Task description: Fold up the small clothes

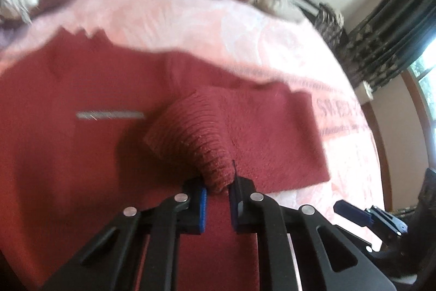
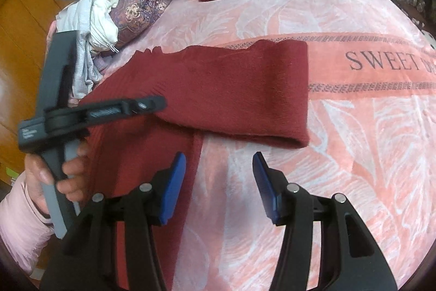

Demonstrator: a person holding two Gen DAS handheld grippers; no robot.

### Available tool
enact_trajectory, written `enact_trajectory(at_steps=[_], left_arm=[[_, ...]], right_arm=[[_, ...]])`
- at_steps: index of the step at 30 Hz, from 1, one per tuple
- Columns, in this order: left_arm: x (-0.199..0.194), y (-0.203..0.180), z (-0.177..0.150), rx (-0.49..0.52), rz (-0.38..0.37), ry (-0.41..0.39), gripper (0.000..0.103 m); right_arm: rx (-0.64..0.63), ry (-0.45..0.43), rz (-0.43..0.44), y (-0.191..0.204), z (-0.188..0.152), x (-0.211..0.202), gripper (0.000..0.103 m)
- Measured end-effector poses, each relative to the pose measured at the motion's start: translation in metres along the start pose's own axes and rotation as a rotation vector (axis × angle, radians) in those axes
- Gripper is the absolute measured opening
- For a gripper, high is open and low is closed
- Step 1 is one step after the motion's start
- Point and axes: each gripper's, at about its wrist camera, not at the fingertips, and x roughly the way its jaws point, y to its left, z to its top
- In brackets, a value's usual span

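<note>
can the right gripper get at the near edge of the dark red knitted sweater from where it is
Probably yes: the right gripper stands open with nothing between its pads, and the dark red knitted sweater has its edge right by the left pad on the pink blanket.

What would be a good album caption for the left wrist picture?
Left gripper pinching the ribbed cuff of a dark red sweater spread on a pink blanket.
</note>
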Motion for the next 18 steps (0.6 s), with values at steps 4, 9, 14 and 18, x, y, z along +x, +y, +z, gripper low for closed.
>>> enact_trajectory(at_steps=[4, 9, 14, 18], left_arm=[[-0.042, 0.022, 0.01, 0.008, 0.024, -0.099, 0.012], [-0.085, 0.076, 0.015, -0.009, 0.095, -0.158, 0.012], [-0.102, 0.131, 0.012, -0.048, 0.186, -0.173, 0.012], [-0.1, 0.164, 0.009, -0.092, 0.223, -0.161, 0.012]], right_arm=[[0.004, -0.012, 0.009, 0.003, 0.0, -0.005, 0.052], [0.014, -0.017, 0.035, 0.013, 0.005, -0.004, 0.052], [0.036, -0.02, 0.072, 0.029, 0.017, 0.011, 0.052], [0.052, 0.0, 0.105, 0.044, 0.027, 0.038, 0.052]])
